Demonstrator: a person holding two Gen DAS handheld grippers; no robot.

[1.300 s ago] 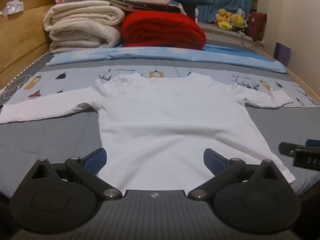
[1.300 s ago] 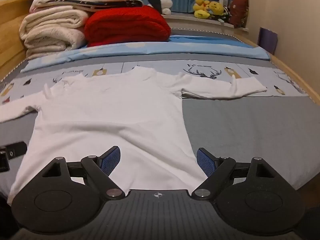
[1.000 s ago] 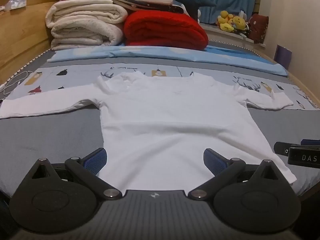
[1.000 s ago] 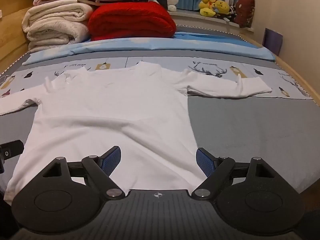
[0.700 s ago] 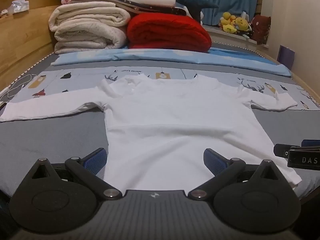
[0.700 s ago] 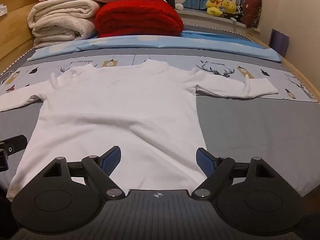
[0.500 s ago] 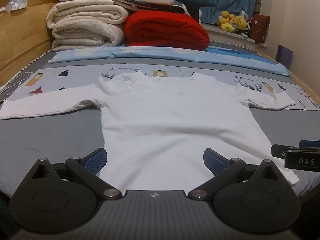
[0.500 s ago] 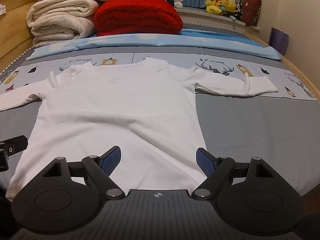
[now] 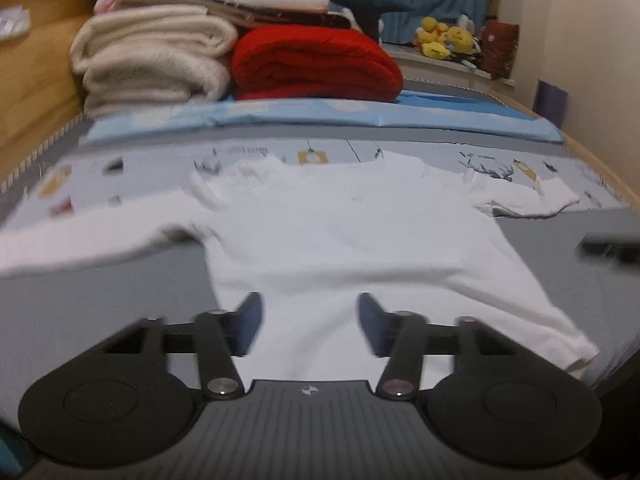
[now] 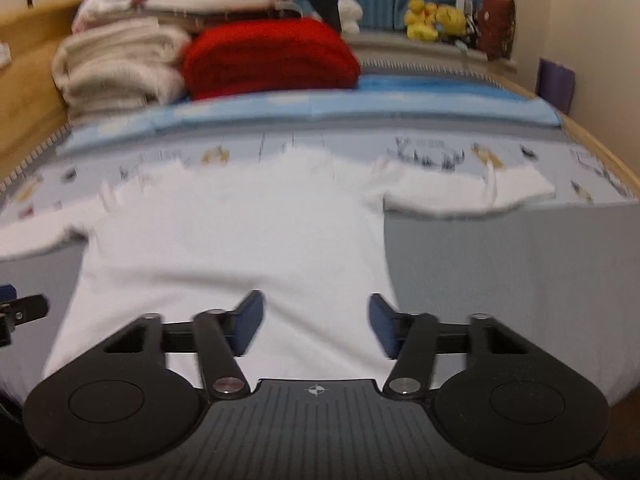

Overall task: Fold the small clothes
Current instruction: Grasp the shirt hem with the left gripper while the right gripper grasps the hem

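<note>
A small white long-sleeved shirt (image 9: 352, 240) lies flat on the bed with both sleeves spread out, collar at the far end; it also fills the right wrist view (image 10: 240, 240). My left gripper (image 9: 310, 312) hovers over the lower left part of the shirt's hem. Its jaws are closing, and the white cloth shows in the gap without being pinched. My right gripper (image 10: 316, 308) hovers over the lower right part of the hem near the side seam, jaws also closing, pads apart. Both views are motion-blurred.
At the head of the bed lie a folded red blanket (image 9: 316, 64), stacked cream blankets (image 9: 152, 64) and a light blue sheet (image 9: 320, 118). Plush toys (image 10: 436, 20) sit on the far ledge. A wooden bed frame (image 9: 28, 80) runs along the left, a wall along the right.
Both grippers' jaws have narrowed from wide open to about half. Both views have shifted forward over the shirt and turned blurry.
</note>
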